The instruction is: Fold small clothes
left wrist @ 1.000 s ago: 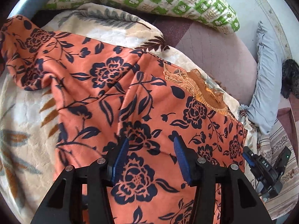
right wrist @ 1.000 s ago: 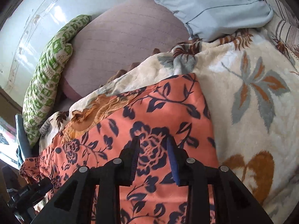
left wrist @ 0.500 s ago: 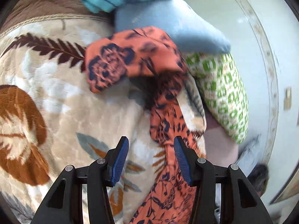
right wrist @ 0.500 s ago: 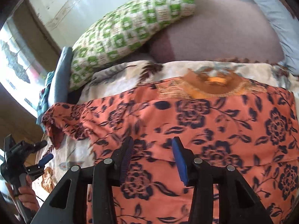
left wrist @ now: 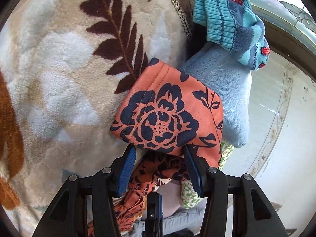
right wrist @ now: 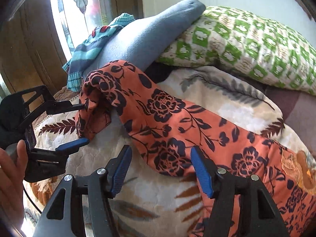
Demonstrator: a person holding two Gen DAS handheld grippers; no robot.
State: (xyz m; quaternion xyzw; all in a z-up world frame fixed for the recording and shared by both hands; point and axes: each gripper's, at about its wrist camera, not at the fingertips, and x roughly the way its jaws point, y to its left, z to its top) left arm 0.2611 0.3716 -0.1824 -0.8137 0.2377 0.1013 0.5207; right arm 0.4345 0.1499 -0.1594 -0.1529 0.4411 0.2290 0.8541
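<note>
The orange flowered garment (right wrist: 177, 126) lies stretched across the leaf-patterned blanket (right wrist: 150, 203) on the bed, its sleeve end at the far left. The left gripper (right wrist: 85, 122), held sideways in a hand (right wrist: 9, 177), has its fingers apart around that sleeve end without pressing it. The right gripper (right wrist: 160, 169) points down over the sleeve, its fingers opening and holding nothing.

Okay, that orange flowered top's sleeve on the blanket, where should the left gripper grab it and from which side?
Probably grip the stitched cuff hem of the orange top, coming in from the open cuff end, where the left gripper already faces it. The hem is a flat, doubled edge lying on the blanket.
</note>
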